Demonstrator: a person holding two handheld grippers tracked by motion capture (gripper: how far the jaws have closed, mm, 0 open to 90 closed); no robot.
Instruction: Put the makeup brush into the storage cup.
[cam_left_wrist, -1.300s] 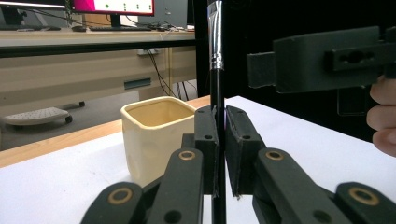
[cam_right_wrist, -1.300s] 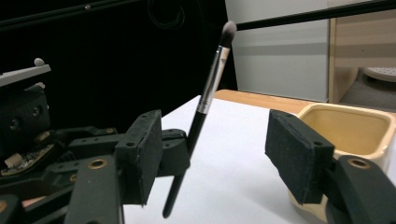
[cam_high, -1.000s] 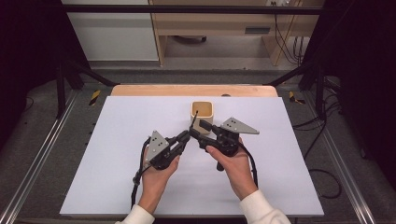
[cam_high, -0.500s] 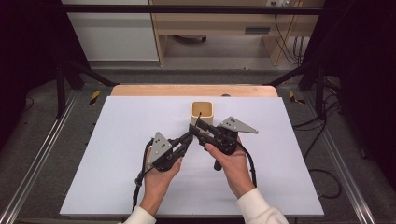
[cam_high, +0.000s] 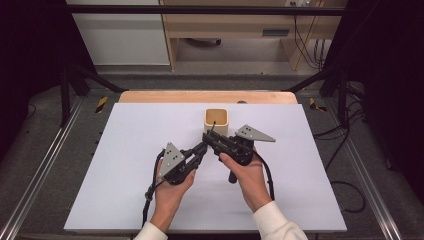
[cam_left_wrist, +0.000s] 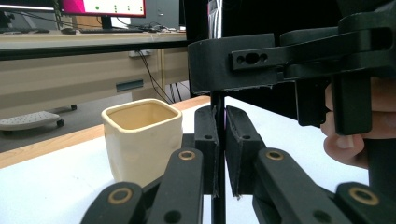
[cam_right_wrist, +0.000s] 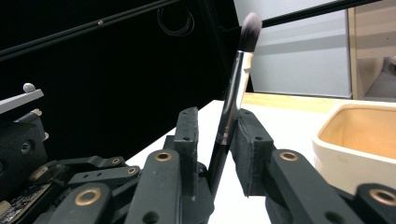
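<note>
Brush handover mid-table, just short of the cup

Nearest the person, the left gripper (cam_left_wrist: 219, 154) has its jaws clamped on the low end of the makeup brush (cam_right_wrist: 232, 100) handle, prob. to steady it upright. Right gripper (cam_right_wrist: 217, 140) meets it above: jaws around the shaft w/ a gap on one side, so not fully clenched — looks like a regrip. Bristles point up. Just beyond both tips sits the cream square cup (cam_high: 216, 120), empty, likely the drop spot. Behind the cup: white board (cam_high: 125, 150), then wood edge.
</note>
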